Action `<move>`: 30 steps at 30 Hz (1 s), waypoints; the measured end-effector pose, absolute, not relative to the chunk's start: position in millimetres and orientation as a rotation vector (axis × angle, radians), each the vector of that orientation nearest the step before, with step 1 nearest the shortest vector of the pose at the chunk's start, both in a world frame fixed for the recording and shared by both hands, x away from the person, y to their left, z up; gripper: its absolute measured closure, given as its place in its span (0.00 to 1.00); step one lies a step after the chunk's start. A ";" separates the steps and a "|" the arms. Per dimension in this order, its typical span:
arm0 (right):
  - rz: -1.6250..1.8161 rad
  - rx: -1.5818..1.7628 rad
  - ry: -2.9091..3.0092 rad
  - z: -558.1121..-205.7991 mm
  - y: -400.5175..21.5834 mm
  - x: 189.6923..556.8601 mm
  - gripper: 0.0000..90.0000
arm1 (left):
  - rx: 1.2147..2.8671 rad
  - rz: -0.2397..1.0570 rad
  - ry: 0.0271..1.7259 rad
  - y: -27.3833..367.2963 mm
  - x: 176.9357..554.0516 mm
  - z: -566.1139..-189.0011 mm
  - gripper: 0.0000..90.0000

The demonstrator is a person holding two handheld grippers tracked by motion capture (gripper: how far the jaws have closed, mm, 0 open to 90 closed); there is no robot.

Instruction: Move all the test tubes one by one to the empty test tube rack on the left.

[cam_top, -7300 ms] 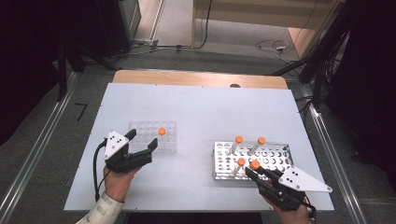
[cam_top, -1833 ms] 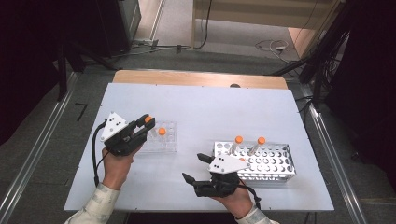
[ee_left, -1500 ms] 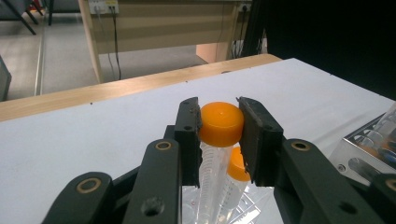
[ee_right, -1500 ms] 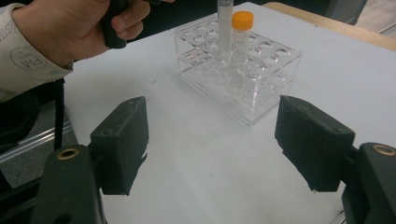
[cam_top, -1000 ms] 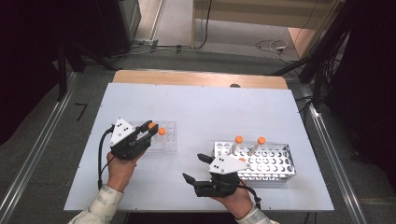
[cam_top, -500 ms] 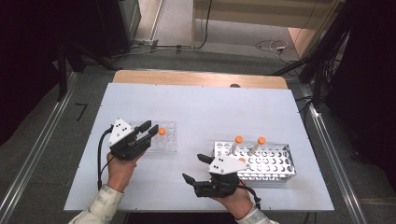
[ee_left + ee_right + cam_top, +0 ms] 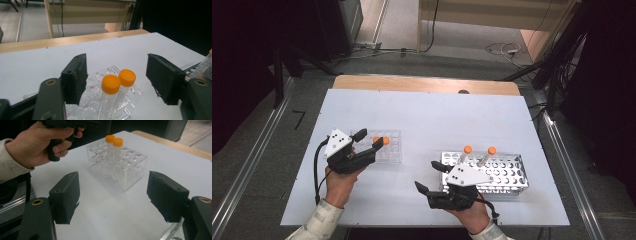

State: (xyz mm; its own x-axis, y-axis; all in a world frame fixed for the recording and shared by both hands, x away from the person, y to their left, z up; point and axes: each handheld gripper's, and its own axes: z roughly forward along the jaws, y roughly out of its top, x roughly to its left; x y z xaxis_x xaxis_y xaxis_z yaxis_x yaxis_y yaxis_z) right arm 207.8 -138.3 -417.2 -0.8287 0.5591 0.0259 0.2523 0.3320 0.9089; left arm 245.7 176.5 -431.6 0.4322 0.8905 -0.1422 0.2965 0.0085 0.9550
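Now the left gripper (image 7: pixel 368 141) has its fingers parted, having just been opening, with two clear plastic tubes with orange screw caps (image 7: pixel 117 81) standing upright between them in a clear acrylic tube rack (image 7: pixel 388 146) on the white table (image 7: pixel 427 115). From the left gripper view the caps sit between the two black fingers (image 7: pixel 75 77), nearer the left one, and neither pad touches a tube; both tubes stand side by side, almost touching, in neighbouring wells. From the high view only one orange cap is plain just beyond the fingertip, so the pair reads as a single dot there.

The right gripper (image 7: pixel 428 176) is held with its fingers spread wide and nothing between them. Its own view looks across bare table at the clear rack (image 7: pixel 117 167), which stands well beyond the fingertips and roughly midway between them, with the two orange-capped tubes (image 7: pixel 113 150) in its far-left wells and the person's left hand (image 7: pixel 37 147) close beside it. The high view adds what that view lacks: a white perforated metal rack (image 7: pixel 507 172) just behind the right gripper, carrying two more orange-capped tubes (image 7: pixel 468 150) that stand tilted.
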 end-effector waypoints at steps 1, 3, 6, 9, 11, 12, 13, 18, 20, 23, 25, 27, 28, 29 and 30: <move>1.497 0.733 2.301 -416.3 -140.8 207.7 0.28 | 1.539 0.653 1.090 176.1 245.4 -431.7 0.32; 1.497 0.745 2.284 -414.3 -146.4 208.0 0.28 | 1.542 0.658 1.095 175.3 244.8 -431.4 0.28; 1.499 0.755 2.264 -411.5 -155.0 207.6 0.29 | 1.540 0.670 1.097 174.2 243.9 -431.2 0.25; 1.500 0.769 2.242 -409.3 -164.0 207.0 0.29 | 1.532 0.667 1.102 174.5 243.0 -430.7 0.22; 1.499 0.782 2.227 -408.5 -170.1 206.7 0.29 | 1.527 0.671 1.104 174.7 242.5 -430.3 0.21; 1.497 0.789 2.223 -408.4 -173.1 206.6 0.29 | 1.525 0.672 1.106 174.6 242.4 -430.3 0.21; 1.497 0.797 2.220 -408.6 -175.1 206.4 0.29 | 1.522 0.675 1.107 174.4 242.1 -430.5 0.21; 1.481 0.834 2.193 -412.1 -189.7 206.1 0.29 | 1.524 0.676 1.109 174.1 242.2 -431.4 0.19; 1.478 0.845 2.179 -413.0 -195.5 206.7 0.29 | 1.525 0.684 1.115 173.4 242.3 -431.8 0.19; 1.467 0.877 2.159 -415.2 -204.1 208.4 0.29 | 1.532 0.686 1.111 173.0 242.1 -431.9 0.19; 1.461 0.893 2.149 -417.1 -209.3 209.3 0.29 | 1.528 0.687 1.117 173.0 242.4 -432.0 0.18; 1.457 0.895 2.142 -419.2 -213.3 210.1 0.29 | 1.530 0.687 1.120 173.1 242.9 -432.5 0.17; 1.452 0.904 2.139 -420.2 -215.0 210.0 0.29 | 1.534 0.685 1.125 173.2 243.0 -432.6 0.17; 1.448 0.906 2.139 -421.4 -216.7 210.3 0.29 | 1.535 0.686 1.126 173.2 243.2 -432.8 0.16; 1.449 0.913 2.136 -422.6 -218.0 210.2 0.29 | 1.536 0.688 1.126 173.1 243.2 -433.0 0.16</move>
State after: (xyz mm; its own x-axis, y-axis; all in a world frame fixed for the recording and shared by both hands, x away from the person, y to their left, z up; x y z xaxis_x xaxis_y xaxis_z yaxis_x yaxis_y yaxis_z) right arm 210.2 -218.0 -422.6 -0.7060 0.7075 0.0321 0.2914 0.2489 0.9237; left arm 243.2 173.1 -433.0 0.3888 0.9122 -0.1290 0.3019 0.0062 0.9533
